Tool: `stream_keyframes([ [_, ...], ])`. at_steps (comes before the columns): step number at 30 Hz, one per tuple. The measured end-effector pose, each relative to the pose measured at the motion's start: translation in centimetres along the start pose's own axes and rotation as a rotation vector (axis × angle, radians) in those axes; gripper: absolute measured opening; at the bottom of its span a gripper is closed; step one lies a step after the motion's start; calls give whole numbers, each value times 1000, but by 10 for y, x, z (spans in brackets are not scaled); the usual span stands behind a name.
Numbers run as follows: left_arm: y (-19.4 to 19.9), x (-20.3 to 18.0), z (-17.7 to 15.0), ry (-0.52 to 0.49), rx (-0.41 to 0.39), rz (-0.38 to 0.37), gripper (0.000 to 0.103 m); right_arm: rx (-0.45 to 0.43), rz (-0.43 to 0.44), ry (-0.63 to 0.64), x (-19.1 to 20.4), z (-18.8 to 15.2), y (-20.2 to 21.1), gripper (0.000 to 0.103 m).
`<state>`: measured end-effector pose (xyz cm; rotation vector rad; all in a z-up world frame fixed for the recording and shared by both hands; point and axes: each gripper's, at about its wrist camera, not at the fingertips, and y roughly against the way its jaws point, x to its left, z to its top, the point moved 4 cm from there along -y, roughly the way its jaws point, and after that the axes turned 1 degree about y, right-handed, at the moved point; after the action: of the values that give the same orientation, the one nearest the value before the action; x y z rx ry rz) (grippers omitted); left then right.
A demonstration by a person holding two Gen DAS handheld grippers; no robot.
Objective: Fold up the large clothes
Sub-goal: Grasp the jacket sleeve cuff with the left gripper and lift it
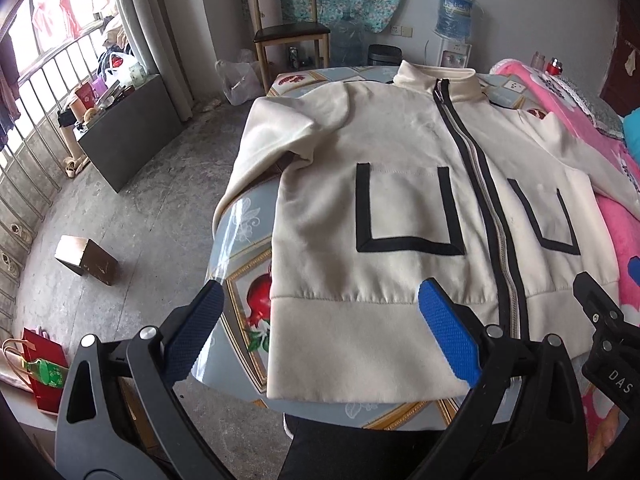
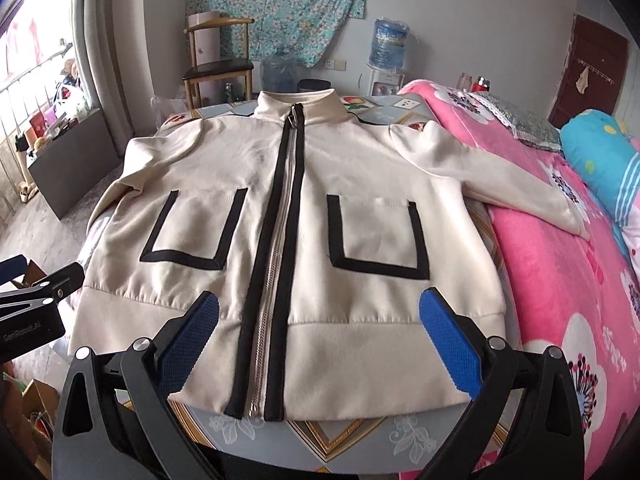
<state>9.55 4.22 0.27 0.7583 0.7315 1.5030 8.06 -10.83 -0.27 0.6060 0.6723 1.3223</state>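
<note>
wooden chair; water dispenser; pink blanket; cardboard box

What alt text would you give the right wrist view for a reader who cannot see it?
A cream zip-up jacket with black-trimmed pockets lies flat, front up and zipped, on a patterned table, one sleeve reaching onto a pink blanket. The open right gripper hovers over the hem, holding nothing; the left gripper shows at the left edge.

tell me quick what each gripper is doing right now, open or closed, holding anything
Left gripper: open, holding nothing, above the jacket hem.
Right gripper: open, holding nothing, above the hem by the zipper.
</note>
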Motion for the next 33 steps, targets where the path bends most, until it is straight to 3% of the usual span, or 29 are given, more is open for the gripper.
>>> stream_keyframes([
  [7, -27, 20, 38, 15, -36, -1, 94, -30, -11, 76, 28, 37, -28, 98],
  [17, -64, 55, 82, 83, -133, -103, 94, -47, 12, 170, 73, 77, -80, 98],
  [22, -81, 89, 91, 124, -162, -168, 94, -53, 116, 222, 97, 89, -99, 98],
  [24, -88, 113, 92, 149, -162, -149, 94, -57, 166, 236, 108, 91, -104, 98],
  [28, -109, 173, 85, 269, -136, -162, 94, -23, 282, 263, 133, 90, -116, 98],
  [31, -142, 221, 69, 439, -43, -198, 94, -3, 315, 293, 148, 85, -121, 98],
  [33, -170, 249, 54, 566, 24, -263, 94, 12, 323, 323, 157, 82, -125, 98],
])
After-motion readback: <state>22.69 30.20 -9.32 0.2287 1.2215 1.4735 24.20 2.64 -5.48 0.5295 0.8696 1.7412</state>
